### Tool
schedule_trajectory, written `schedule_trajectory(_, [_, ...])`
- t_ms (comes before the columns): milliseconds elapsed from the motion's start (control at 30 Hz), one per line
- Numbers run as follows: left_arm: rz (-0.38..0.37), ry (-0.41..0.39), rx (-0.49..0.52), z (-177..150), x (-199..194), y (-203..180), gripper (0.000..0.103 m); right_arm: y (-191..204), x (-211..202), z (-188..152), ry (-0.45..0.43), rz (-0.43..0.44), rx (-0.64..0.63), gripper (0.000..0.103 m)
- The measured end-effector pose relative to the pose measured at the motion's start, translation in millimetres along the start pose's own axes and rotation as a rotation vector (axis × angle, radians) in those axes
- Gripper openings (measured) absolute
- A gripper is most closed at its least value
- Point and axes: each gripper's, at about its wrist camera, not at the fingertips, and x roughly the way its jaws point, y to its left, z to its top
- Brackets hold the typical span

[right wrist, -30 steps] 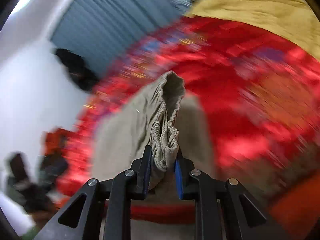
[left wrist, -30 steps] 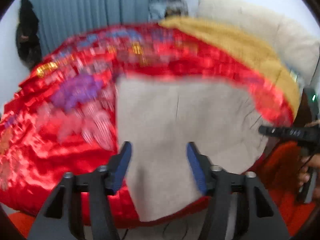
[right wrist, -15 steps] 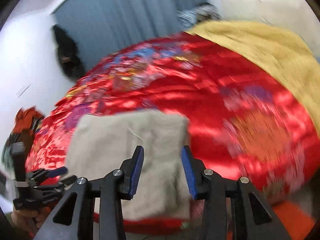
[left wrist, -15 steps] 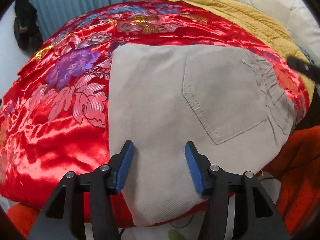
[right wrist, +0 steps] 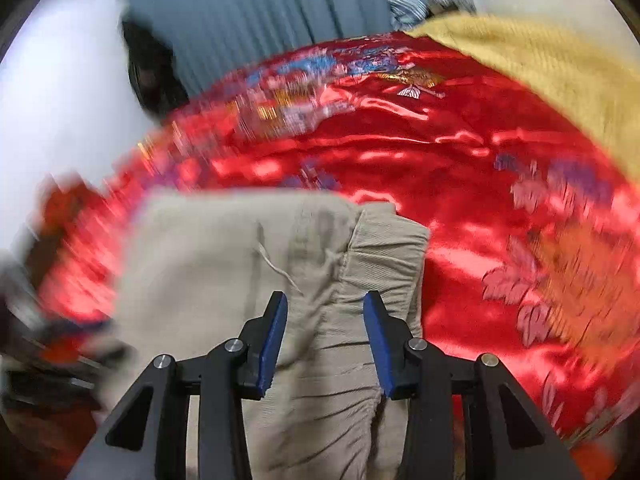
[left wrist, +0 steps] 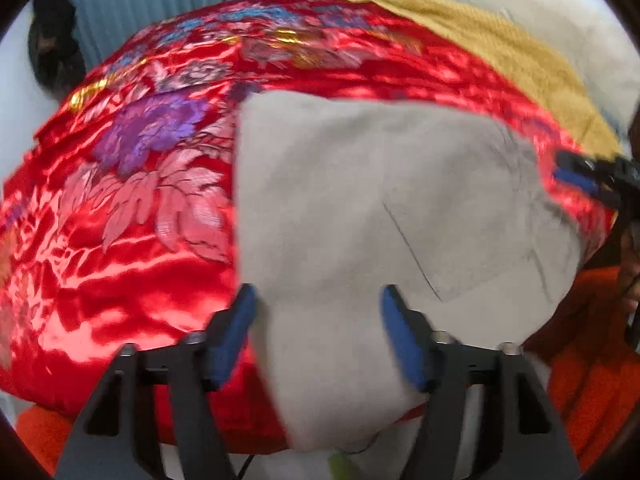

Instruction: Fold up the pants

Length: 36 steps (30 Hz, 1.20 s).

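The beige pants (left wrist: pixel 380 216) lie folded into a flat block on the red floral bedspread (left wrist: pixel 120 200), back pocket up. My left gripper (left wrist: pixel 316 320) hovers over their near edge, its jaws opening, blue pads clear of the cloth. In the right wrist view the pants (right wrist: pixel 224 256) show their gathered waistband (right wrist: pixel 384 248). My right gripper (right wrist: pixel 325 328) is above the waistband end, jaws opening, nothing pinched between its pads. The right gripper's tip (left wrist: pixel 588 178) also shows at the right edge of the left wrist view.
A mustard yellow blanket (left wrist: pixel 500 52) covers the far right of the bed, with a cream headboard (left wrist: pixel 560 24) behind. Blue-grey curtains (right wrist: pixel 260 12) hang at the back, a dark object (right wrist: pixel 152 68) beside them. Orange fabric (left wrist: pixel 592 380) lies below the bed's near edge.
My right gripper let go of the bunched waistband, which now lies flat on the bed, and its jaws spread. My left gripper's jaws also widened above the pants.
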Motion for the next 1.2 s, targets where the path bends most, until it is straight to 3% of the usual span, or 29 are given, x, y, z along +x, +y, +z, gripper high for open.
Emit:
schedule_trajectory(100, [-0.067, 0.029, -0.125, 2.7, 4.3, 37.4, 0.083, -41.7, -13.3, 6.8, 0.086, 0.129, 0.171, 0.055])
schedule_trajectory(167, [-0.126, 0.081, -0.188, 3.0, 16.0, 51.6, 0.083, -55.7, -6.5, 4.3, 0.205, 0.19, 0.185, 0.055])
schedule_trajectory(233, [-0.186, 0.129, -0.225, 3.2, 32.1, 59.1, 0.083, -58.9, 4.1, 0.4, 0.275, 0.18, 0.165, 0.055])
schedule_trajectory(333, [-0.21, 0.143, -0.204, 6.7, 42.2, 50.9, 0.083, -62.3, 27.5, -4.2, 0.353, 0.189, 0.154, 0.055])
schedule_trajectory(433, [-0.264, 0.154, -0.18, 10.4, 41.6, 36.4, 0.083, -60.0, 50.4, -7.9, 0.436, 0.338, 0.199, 0.057])
schedule_trajectory(467, [-0.295, 0.173, -0.174, 11.4, 45.1, 31.1, 0.083, -56.9, 53.9, -6.9, 0.454, 0.339, 0.176, 0.057])
schedule_trajectory(533, [-0.256, 0.19, -0.159, 13.7, 48.5, 24.7, 0.08, -57.1, 60.0, -4.8, 0.494, 0.316, 0.148, 0.056])
schedule_trajectory(567, [-0.232, 0.19, -0.147, 14.4, 47.8, 22.1, 0.065, -58.5, 65.7, -4.7, 0.513, 0.283, 0.153, 0.053])
schedule_trajectory(600, [-0.199, 0.183, -0.14, 15.8, 43.9, 21.3, 0.041, -56.4, 69.3, -5.3, 0.516, 0.266, 0.155, 0.049])
schedule_trajectory(667, [-0.211, 0.159, -0.177, 20.5, 25.4, 27.3, 0.013, -35.6, 62.3, -3.2, 0.491, 0.225, 0.071, 0.037])
schedule_trajectory(700, [-0.235, 0.148, -0.194, 22.4, 16.5, 30.5, 0.01, -21.2, 54.5, -1.2, 0.475, 0.22, 0.019, 0.03])
schedule_trajectory(767, [-0.271, 0.108, -0.205, 28.0, -6.7, 34.6, 0.009, -0.1, 38.3, 4.6, 0.445, 0.242, -0.037, 0.027])
schedule_trajectory(967, [-0.281, -0.027, -0.205, 71.1, -61.8, 63.3, 0.009, 60.1, 12.8, 34.6, 0.367, 0.32, -0.137, 0.026])
schedule_trajectory(1133, [-0.223, -0.157, -0.21, 135.1, -68.7, 103.3, 0.01, 103.3, 30.9, 101.2, 0.252, 0.365, -0.21, 0.026])
schedule_trajectory(1167, [-0.19, -0.187, -0.187, 153.9, -65.8, 110.1, 0.013, 106.9, 34.2, 115.1, 0.229, 0.37, -0.221, 0.026])
schedule_trajectory(1200, [-0.146, -0.199, -0.169, 164.2, -60.7, 112.4, 0.024, 111.6, 40.0, 132.5, 0.199, 0.366, -0.241, 0.026])
